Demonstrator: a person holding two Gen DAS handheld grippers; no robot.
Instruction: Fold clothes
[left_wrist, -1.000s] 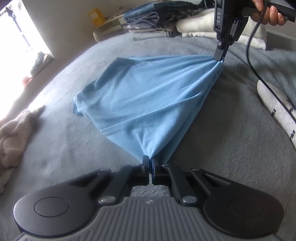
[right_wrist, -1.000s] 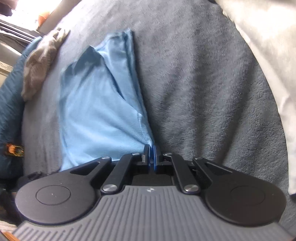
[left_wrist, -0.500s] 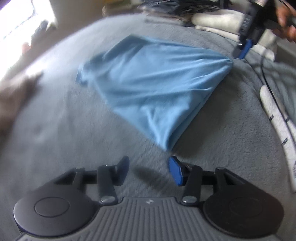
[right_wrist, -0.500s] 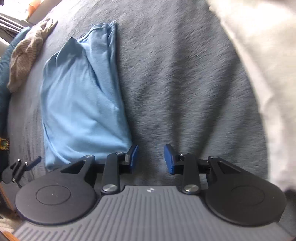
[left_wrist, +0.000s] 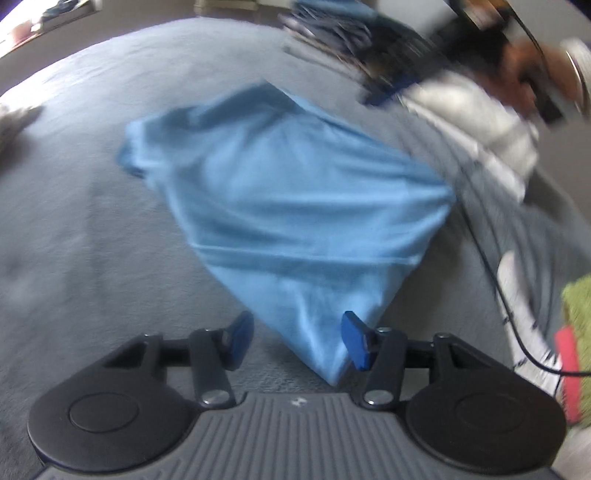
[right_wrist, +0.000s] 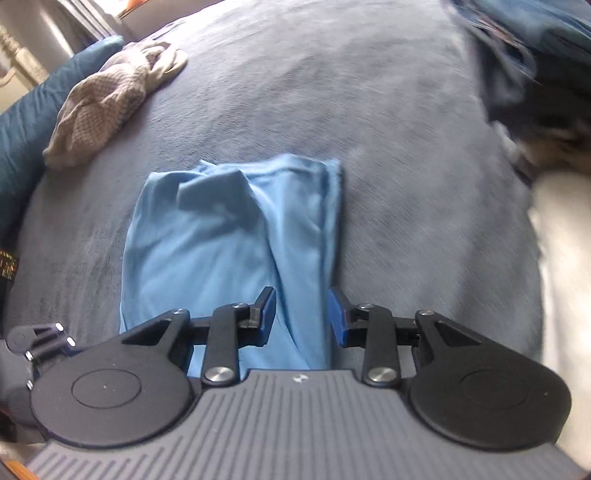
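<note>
Grey-blue bed cover (right_wrist: 388, 122) filling both views, wide and bare to the left of the garment in the left wrist view and to its right in the right wrist view; ample free surface on those sides. Crowded far edge in the left wrist view: blurred heap of dark folded clothes (left_wrist: 332, 29) and one pale folded piece (left_wrist: 472, 122) just past the garment's right corner. Teal cushion (right_wrist: 26, 122) along the left border of the right wrist view.

One light blue garment (left_wrist: 291, 206) lying folded and flat near the middle of the cover, one hem seam running across it, near corner reaching between the spread fingers of the left gripper (left_wrist: 295, 341). Same garment (right_wrist: 229, 251) in the right wrist view as a long narrow strip, one loose flap turned over at the far end, near end passing between the parted fingers of the right gripper (right_wrist: 301, 314). Neither gripper pinching anything.

One beige knitted piece (right_wrist: 107, 99) crumpled at the far left, well apart from the blue one. One black cable (left_wrist: 498, 288) trailing down the right side. Green and red scraps at the right border, too blurred to identify. No legible writing.
</note>
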